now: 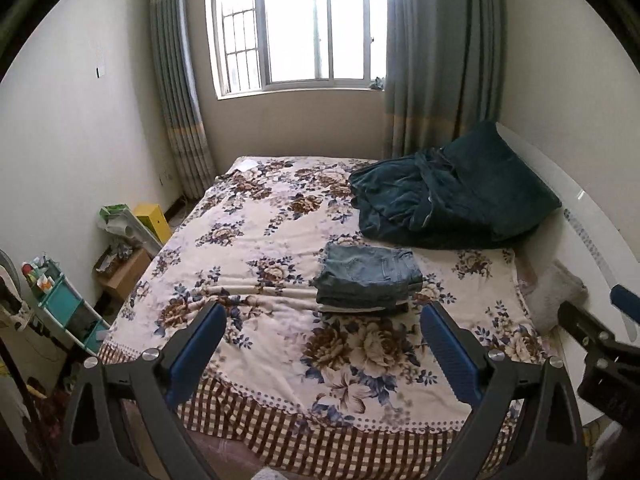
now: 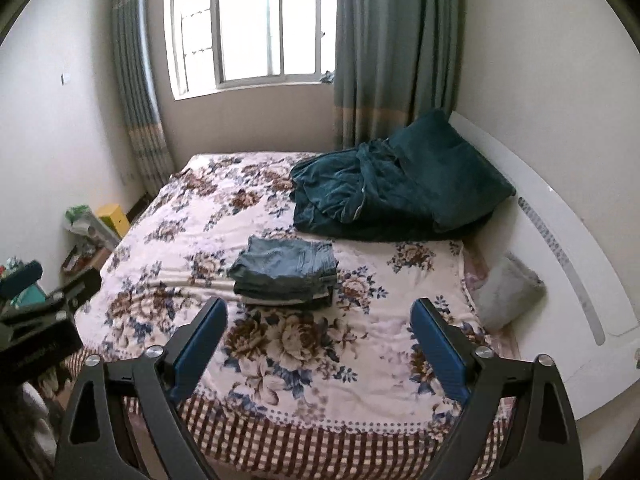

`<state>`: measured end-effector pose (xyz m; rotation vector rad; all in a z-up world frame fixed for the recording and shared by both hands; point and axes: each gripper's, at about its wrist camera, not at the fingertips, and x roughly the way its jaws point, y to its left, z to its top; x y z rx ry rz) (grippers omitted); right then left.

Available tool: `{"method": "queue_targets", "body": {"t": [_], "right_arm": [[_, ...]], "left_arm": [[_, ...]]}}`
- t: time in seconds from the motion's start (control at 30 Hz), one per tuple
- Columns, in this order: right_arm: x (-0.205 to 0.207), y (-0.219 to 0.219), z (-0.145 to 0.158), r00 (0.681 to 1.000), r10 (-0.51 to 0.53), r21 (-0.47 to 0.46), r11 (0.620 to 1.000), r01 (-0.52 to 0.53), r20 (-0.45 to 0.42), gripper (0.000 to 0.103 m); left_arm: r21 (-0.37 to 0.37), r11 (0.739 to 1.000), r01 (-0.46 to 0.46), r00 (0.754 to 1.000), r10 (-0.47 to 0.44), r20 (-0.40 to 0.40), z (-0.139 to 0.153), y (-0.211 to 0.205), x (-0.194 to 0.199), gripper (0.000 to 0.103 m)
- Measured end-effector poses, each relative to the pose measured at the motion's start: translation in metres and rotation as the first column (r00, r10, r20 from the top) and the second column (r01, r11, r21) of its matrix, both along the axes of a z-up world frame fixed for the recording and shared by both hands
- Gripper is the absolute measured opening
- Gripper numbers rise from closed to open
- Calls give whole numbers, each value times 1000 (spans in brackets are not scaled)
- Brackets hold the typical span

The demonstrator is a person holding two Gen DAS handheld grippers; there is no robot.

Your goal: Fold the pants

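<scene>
A pair of blue jeans [image 1: 368, 278] lies folded into a compact stack on the floral bedspread [image 1: 260, 248], near the middle of the bed; it also shows in the right wrist view [image 2: 285, 272]. My left gripper [image 1: 322, 312] is open and empty, held back from the bed's near edge, short of the jeans. My right gripper [image 2: 320, 306] is open and empty too, also held back from the jeans. The right gripper's body shows at the right edge of the left wrist view [image 1: 600, 344].
A dark green blanket and pillow [image 1: 452, 200] are piled at the bed's far right by the white headboard [image 1: 592, 220]. A grey cushion [image 2: 508, 292] lies at the right edge. Boxes and a teal shelf [image 1: 64, 308] stand on the floor at the left.
</scene>
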<state>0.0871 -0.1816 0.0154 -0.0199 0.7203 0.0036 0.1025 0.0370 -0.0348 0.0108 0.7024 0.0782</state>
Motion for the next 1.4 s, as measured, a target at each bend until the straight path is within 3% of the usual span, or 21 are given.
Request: {"method": "queue_targets", "body": {"t": [0.23,0.6,1.4], "right_arm": [[34,-3,-11,998,-53,0,999,53,19,100],[93,-2,-44,995,-90,-4,996,90,-41,100],[101,-6,-75,992,-101,-3,995,101,-71,100]], "left_arm": [[0,1000,15,1000,-15,-14,-12,-3,26,103],[54,999,8,999,-6,-51,-37,-10,68,103],[30,999,16,997,-14,-77,-48,-8,82,103]]}}
